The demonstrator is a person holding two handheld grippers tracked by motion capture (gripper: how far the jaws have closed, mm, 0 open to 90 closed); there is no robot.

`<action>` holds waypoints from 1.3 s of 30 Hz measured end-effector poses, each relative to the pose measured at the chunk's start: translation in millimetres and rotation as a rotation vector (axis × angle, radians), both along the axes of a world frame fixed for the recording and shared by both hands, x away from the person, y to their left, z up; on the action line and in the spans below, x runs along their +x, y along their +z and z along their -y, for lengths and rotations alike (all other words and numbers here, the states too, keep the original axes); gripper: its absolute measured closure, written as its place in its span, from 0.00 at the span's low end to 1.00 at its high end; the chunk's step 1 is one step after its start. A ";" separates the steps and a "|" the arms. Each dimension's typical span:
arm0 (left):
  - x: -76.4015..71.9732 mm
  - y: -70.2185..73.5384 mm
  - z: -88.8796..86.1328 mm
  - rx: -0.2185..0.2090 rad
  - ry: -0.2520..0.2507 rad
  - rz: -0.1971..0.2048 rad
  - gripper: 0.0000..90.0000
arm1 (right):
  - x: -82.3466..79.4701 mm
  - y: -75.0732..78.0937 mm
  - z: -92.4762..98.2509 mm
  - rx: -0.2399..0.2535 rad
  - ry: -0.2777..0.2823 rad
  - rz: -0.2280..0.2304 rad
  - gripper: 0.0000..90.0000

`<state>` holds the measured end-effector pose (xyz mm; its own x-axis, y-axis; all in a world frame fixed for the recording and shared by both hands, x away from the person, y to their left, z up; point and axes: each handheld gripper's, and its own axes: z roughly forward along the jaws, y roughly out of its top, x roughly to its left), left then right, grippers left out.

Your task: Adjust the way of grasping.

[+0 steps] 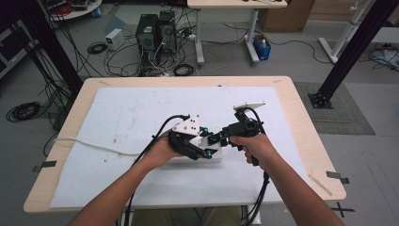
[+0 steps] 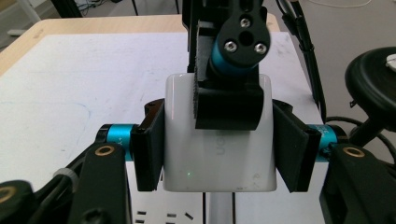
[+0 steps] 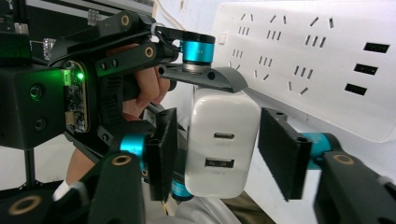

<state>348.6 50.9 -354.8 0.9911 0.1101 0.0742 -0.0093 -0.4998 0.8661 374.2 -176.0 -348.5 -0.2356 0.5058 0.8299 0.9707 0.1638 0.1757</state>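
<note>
Left gripper (image 2: pixel 217 149) nearest the lens, jaws clamping the side faces of the white boxy plastic USB charger (image 2: pixel 219 158), which is sitting plugged in the white power strip (image 3: pixel 317 56) mid-table. Right gripper (image 3: pixel 219 154) is straddling the same charger; one pad is touching, the other is standing just off its edge. White table mat (image 1: pixel 122 117) is lying bare left and beyond.

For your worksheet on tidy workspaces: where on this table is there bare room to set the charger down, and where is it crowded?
Free: the white mat left of the left gripper, above the white cable, and the strip along the mat's far edge. Crowded: the middle, where both grippers close around the white charger at the power strip, the right gripper alongside.
</note>
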 end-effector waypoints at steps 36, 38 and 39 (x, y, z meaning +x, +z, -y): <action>17.8 4.6 -39.5 0.250 0.200 -0.231 0.18 | -7.5 9.5 28.4 -0.196 -0.003 0.338 0.69; 19.1 7.3 -49.8 0.289 0.207 -0.245 0.18 | -6.9 12.5 31.5 -0.221 0.009 0.359 0.69; 20.3 8.6 -54.2 0.314 0.200 -0.253 0.18 | -6.7 14.9 32.7 -0.236 0.015 0.360 0.69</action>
<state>368.9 105.2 -346.2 0.9440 0.3119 -0.1074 0.3066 -0.7095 0.6346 367.4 -208.7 -333.6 -0.4977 0.6661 0.5555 0.8516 0.2541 0.4584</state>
